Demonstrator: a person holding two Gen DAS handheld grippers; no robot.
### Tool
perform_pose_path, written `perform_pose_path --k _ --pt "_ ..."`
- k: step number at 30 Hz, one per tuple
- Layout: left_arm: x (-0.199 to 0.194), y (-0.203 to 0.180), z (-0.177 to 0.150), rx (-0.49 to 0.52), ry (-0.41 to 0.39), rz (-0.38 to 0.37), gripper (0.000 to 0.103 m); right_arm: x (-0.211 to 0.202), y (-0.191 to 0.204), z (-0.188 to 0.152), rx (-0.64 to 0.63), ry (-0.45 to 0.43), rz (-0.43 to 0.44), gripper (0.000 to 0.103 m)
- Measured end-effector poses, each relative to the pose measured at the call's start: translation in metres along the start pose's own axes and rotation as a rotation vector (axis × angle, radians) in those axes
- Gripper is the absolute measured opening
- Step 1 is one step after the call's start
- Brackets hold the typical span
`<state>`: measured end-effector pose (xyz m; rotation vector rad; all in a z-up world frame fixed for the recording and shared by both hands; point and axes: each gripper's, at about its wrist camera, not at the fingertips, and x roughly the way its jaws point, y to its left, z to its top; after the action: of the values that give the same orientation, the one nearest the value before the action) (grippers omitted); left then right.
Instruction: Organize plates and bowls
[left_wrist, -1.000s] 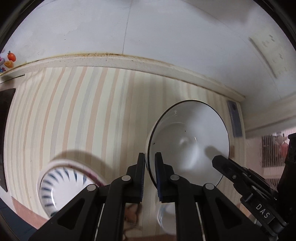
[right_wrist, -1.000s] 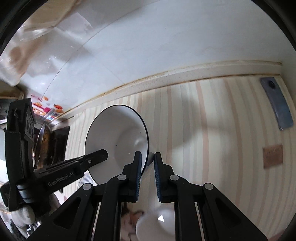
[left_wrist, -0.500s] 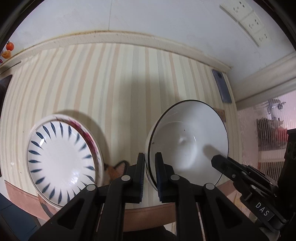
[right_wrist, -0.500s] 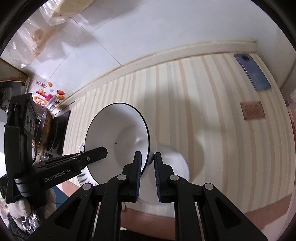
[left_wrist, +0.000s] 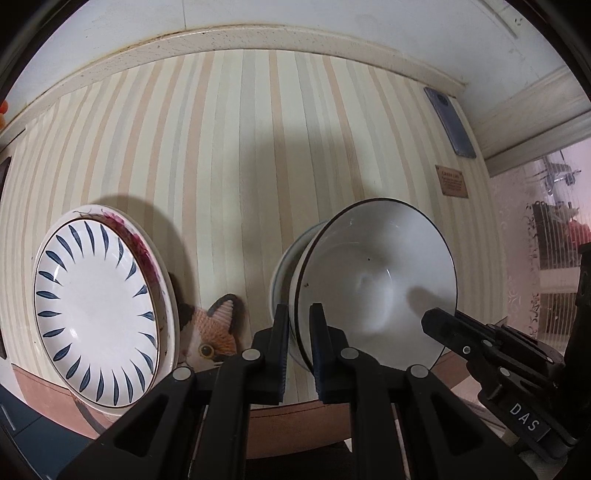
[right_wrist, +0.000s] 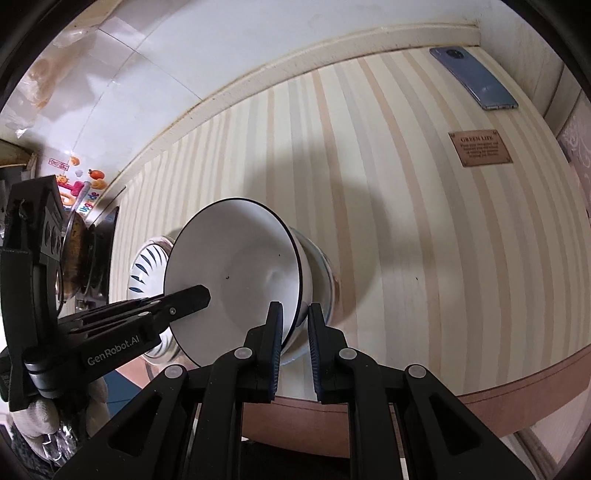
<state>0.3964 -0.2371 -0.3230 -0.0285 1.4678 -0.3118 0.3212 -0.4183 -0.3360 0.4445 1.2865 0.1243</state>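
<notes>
Both grippers pinch one white ceramic bowl with a thin dark rim (left_wrist: 373, 284), each from an opposite side. The left gripper (left_wrist: 298, 341) has its fingers nearly closed, the rim and wall caught between the pads; the right gripper (right_wrist: 295, 338) is drawn in just as narrowly on the opposite edge. The bowl hangs tilted, mouth toward the left camera, low over a second pale bowl with a bluish rim (left_wrist: 284, 266) sitting on the striped cream-and-tan tablecloth (left_wrist: 258, 155). Contact between the two bowls cannot be judged. Judgement: nesting step, nearly at the seat. Risks: glazed rim under two thin pads looks slippery; if one hand loosens before the other, the bowl may pivot and strike the lower rim. The tilt could land the foot on the rim instead of inside, so it rocks or chips. The stack sits near the table's front edge; a sideways shove may carry it off. To the left, a white plate with blue leaf strokes (left_wrist: 98, 314) rests on a pink-flowered plate (left_wrist: 147, 254), well apart. A grey phone (left_wrist: 448, 123) lies at the far right.
</notes>
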Motion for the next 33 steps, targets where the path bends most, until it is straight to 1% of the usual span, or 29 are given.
perform_pose_path --k 6,9,20,23,26,30,33 --pt "0.008 -0.003 0.001 0.008 0.005 0.020 0.009 0.005 -0.007 0.001 0.016 0.012 0.014 0.015" --pt "0.009 -0.004 0.003 0.008 0.006 0.027 0.009 0.007 -0.006 0.004 0.008 0.016 0.006 0.015" --pt "0.011 -0.002 0.003 0.001 -0.002 0.033 0.009 0.009 -0.006 0.007 0.010 0.047 0.014 0.017" --pt "0.008 0.000 0.002 -0.004 -0.006 0.035 0.010 0.009 -0.006 0.007 0.018 0.054 0.018 0.017" --pt "0.007 -0.001 0.001 0.003 -0.002 0.063 0.010 0.007 -0.006 0.006 0.024 0.050 0.018 0.017" --pt "0.002 0.002 -0.002 -0.002 0.000 0.053 0.010 0.004 -0.008 0.007 0.034 0.046 0.023 0.017" --pt "-0.011 0.001 -0.007 0.012 -0.018 0.060 0.010 -0.004 -0.005 0.008 0.021 0.030 -0.014 0.017"
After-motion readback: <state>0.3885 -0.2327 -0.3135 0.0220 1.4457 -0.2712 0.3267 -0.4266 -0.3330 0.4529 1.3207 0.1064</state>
